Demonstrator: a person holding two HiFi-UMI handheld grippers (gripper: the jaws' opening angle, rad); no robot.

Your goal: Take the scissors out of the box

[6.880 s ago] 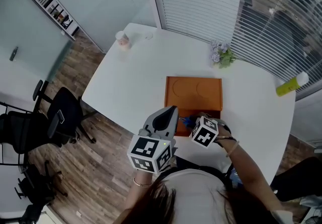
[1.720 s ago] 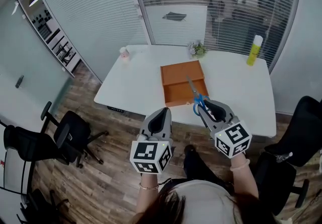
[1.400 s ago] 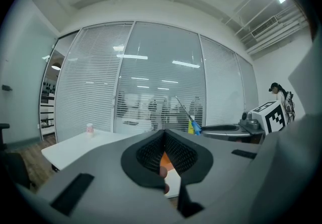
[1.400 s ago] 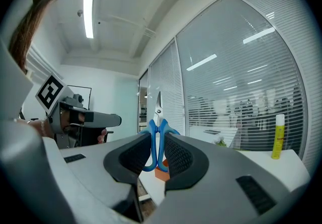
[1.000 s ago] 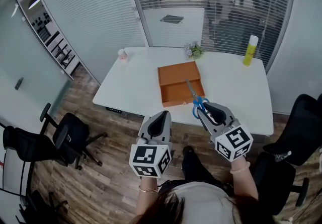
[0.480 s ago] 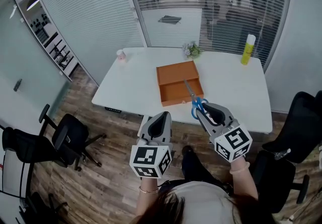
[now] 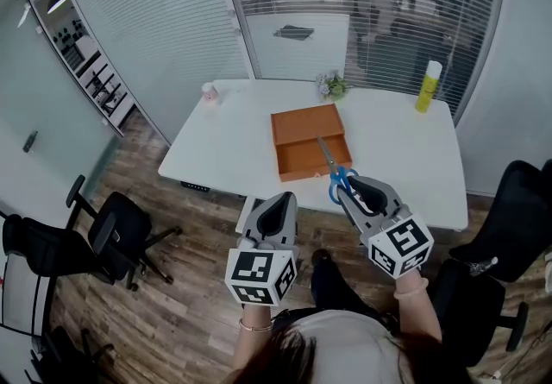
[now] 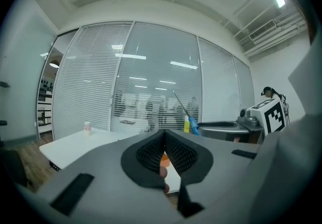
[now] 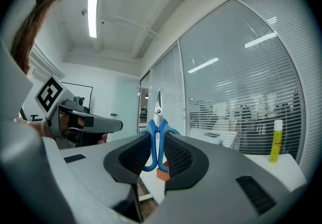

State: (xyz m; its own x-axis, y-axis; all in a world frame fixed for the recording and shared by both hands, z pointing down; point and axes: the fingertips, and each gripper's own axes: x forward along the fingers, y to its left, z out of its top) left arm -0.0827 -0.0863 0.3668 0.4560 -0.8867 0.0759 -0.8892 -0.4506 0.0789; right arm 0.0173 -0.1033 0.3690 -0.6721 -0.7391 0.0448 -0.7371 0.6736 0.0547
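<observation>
Blue-handled scissors (image 7: 336, 181) stick forward out of my right gripper (image 7: 347, 190), which is shut on their handles (image 9: 157, 140); the blades point toward the table. The gripper is held level in the air in front of the white table's (image 7: 405, 158) near edge. The orange box (image 7: 310, 142) lies open on the table with its tray pulled out, well beyond both grippers. My left gripper (image 7: 281, 206) hangs level beside the right one, shut with nothing between its pads (image 8: 173, 150). From the left gripper view the scissors (image 8: 184, 112) and right gripper (image 8: 221, 126) show at right.
A yellow bottle (image 7: 428, 86) stands at the table's far right corner, a small flower pot (image 7: 332, 85) at the back, a pink cup (image 7: 210, 92) at the far left. Office chairs (image 7: 103, 227) (image 7: 517, 201) stand on the wooden floor to either side. Glass walls with blinds lie behind.
Several seconds ago my right gripper was down at the box; it now holds the scissors in the air, back from the table. Over the last second nothing has moved.
</observation>
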